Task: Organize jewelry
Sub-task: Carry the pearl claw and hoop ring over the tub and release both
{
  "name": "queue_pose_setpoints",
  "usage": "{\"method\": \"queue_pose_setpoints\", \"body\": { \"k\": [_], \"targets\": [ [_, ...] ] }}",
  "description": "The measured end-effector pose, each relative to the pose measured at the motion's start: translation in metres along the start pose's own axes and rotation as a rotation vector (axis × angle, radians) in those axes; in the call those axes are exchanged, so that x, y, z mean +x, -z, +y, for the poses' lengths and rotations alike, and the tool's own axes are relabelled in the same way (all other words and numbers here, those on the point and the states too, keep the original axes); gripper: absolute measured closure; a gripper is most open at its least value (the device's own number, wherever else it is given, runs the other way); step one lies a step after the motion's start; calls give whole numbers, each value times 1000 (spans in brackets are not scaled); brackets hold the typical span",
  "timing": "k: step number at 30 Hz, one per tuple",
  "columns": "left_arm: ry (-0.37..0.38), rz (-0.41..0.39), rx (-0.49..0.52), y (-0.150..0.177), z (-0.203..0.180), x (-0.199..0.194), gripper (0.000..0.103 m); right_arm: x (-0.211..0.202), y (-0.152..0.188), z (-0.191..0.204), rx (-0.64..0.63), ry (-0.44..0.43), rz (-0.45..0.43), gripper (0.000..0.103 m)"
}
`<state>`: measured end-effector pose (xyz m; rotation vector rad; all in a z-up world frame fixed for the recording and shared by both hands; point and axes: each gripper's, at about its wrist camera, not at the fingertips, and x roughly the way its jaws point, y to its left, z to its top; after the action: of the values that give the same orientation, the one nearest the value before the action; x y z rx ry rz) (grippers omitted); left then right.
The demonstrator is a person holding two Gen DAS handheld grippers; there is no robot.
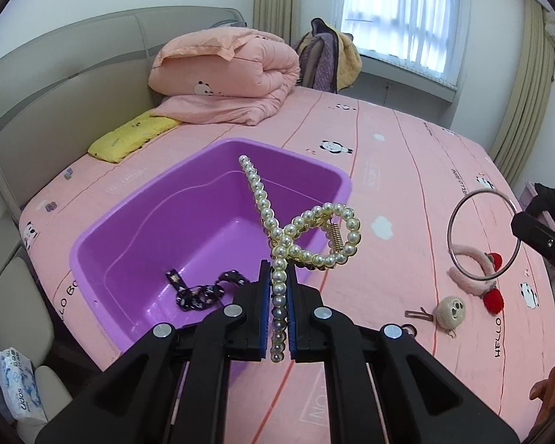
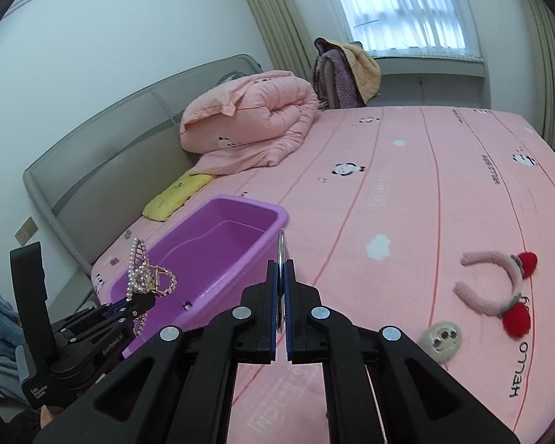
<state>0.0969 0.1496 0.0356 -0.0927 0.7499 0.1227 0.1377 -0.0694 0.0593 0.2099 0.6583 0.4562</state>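
- Pearl clip (image 1: pixel 307 236) was clamped by one arm in the left gripper (image 1: pixel 278 296), held above the near rim of the bin (image 1: pixel 92 244).
- Right gripper (image 2: pixel 281 296) was closed on a metal ring (image 2: pixel 281 255), seen edge-on, beside the bin's right corner.
- One item, a dark patterned band (image 1: pixel 203 290), already lay on the bin floor.
- Still out on the bedsheet (image 2: pixel 407 192): a flat clip (image 1: pixel 420 313), a round face ornament (image 2: pixel 440 340) and, just beyond it, a pink headband (image 2: pixel 495 288) with red balls.
- Judgement: task was early to midway; one piece stowed, two in hand awaiting release, three left to collect.
- Farther back lay a folded quilt (image 1: pixel 225 70).
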Motion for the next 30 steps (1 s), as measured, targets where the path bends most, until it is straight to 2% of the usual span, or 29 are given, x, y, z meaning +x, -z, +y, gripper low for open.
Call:
{"method": "queue_pose_setpoints", "body": {
  "k": [7,12,16,21,30],
  "targets": [
    [-88,52,-44,-7,62,25,95,70,-15,58,-64,-98,85,100],
    [-105,113,-87,-6,96,53,95,123,-15,90,-100,-128,172,100],
    [-104,154,-102,-2,105,72,95,163,-10,107,-130,-111,242,100],
    [-109,219,-101,5,107,96,95,201,0,109,-136,-73,317,100],
    [-122,285,-112,10,110,118,95,228,10,101,-135,-22,367,100]
  ]
}}
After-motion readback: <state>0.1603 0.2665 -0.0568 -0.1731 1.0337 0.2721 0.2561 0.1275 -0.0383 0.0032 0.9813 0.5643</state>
